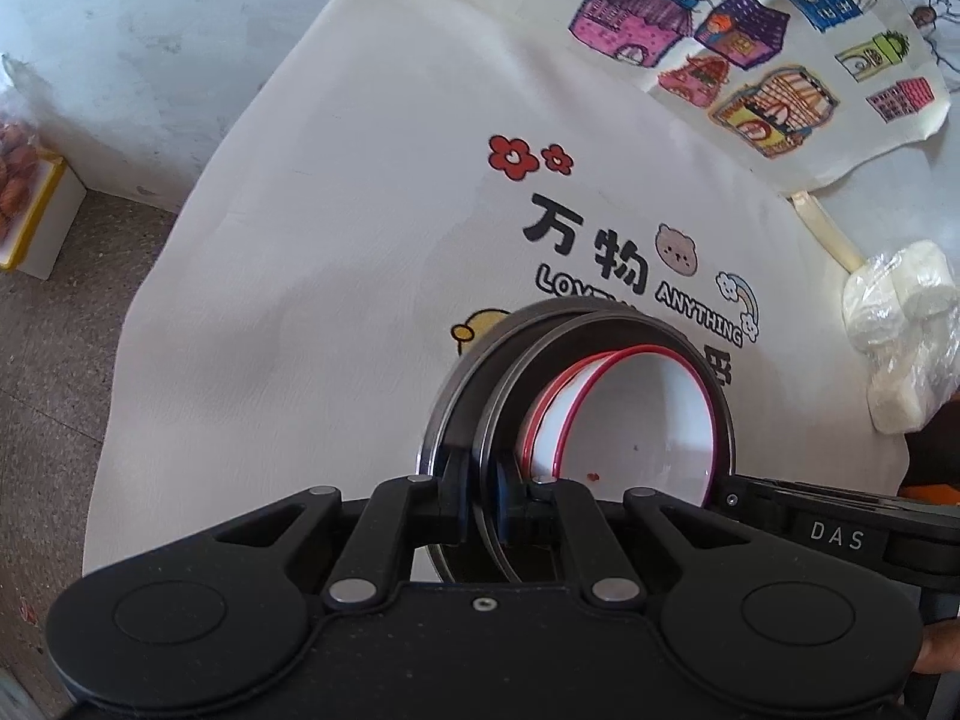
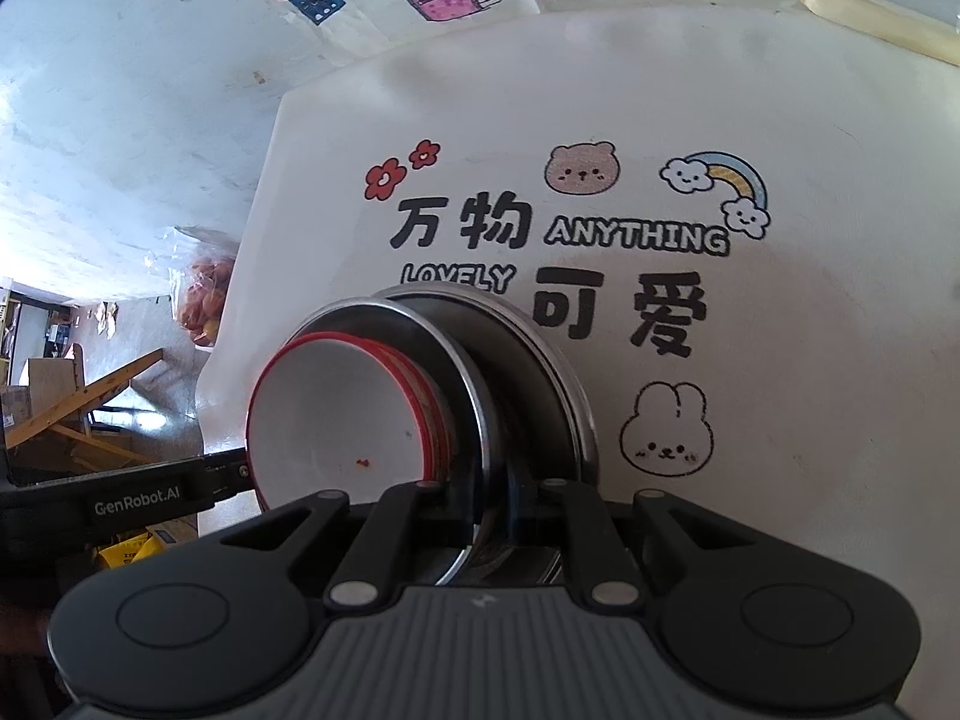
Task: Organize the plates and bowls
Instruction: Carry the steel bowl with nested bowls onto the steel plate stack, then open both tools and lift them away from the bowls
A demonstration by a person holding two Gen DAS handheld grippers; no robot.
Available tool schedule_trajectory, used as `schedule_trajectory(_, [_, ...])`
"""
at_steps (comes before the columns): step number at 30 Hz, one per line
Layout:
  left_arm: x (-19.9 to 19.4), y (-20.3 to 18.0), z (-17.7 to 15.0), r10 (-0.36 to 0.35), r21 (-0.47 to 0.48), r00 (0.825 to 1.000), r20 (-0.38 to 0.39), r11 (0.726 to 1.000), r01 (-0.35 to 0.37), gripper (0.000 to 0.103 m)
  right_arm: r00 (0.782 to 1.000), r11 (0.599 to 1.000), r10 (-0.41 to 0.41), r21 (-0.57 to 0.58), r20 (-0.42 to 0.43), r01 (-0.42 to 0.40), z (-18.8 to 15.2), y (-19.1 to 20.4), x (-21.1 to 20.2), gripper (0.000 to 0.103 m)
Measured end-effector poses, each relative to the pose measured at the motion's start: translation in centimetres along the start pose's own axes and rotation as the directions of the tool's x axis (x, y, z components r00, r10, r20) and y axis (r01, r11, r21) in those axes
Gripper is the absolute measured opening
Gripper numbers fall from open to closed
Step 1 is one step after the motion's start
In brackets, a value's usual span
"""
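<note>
Left wrist view: left gripper (image 1: 483, 498) pinches rim of metal plate (image 1: 528, 354), 2nd metal plate (image 1: 474, 354) behind it. Red-rimmed white bowls (image 1: 636, 414) nested inside, small red speck in top one. Stack over printed cloth (image 1: 300, 240). Right gripper (image 2: 498, 498) pinches the opposite rim.

Soft, even daylight, faint shadows, sharp centres, and strong fisheye bending with dark vignetted corners.
</note>
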State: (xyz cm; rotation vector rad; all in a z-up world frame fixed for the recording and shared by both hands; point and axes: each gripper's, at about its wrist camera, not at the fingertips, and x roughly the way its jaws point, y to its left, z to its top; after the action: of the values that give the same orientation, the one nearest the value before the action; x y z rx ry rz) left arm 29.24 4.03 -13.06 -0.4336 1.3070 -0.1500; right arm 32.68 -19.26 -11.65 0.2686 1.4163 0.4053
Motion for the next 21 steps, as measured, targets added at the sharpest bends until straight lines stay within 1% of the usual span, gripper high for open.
schedule_trajectory(3, [0.14,-0.22,-0.13,0.003,0.005,1.000,-0.002,1.000,-0.003,0.007,1.000,1.000,-0.011,0.008,-0.007,0.011,-0.18,-0.24,-0.04,0.013])
schedule_trajectory(6, [0.17,-0.07,-0.13,-0.002,-0.012,1.000,0.001,1.000,0.002,0.007,1.000,1.000,-0.006,0.016,-0.009,0.007,-0.29,-0.42,-0.08,0.013])
schedule_trajectory(12, [-0.02,-0.01,-0.18,-0.001,-0.006,1.000,0.012,1.000,0.001,0.007,1.000,1.000,-0.008,0.020,-0.001,0.008,-0.40,-0.38,0.06,0.014])
schedule_trajectory(16, [-0.13,-0.07,-0.22,0.013,0.003,1.000,0.016,1.000,-0.013,0.013,1.000,1.000,-0.012,0.022,0.012,0.011,-0.62,-0.36,-0.06,0.014])
schedule_trajectory(21, [-0.31,-0.01,-0.15,0.017,0.004,0.999,0.028,1.000,-0.017,0.015,0.999,1.000,-0.022,0.011,0.027,0.022,-0.74,-0.09,-0.50,0.014])
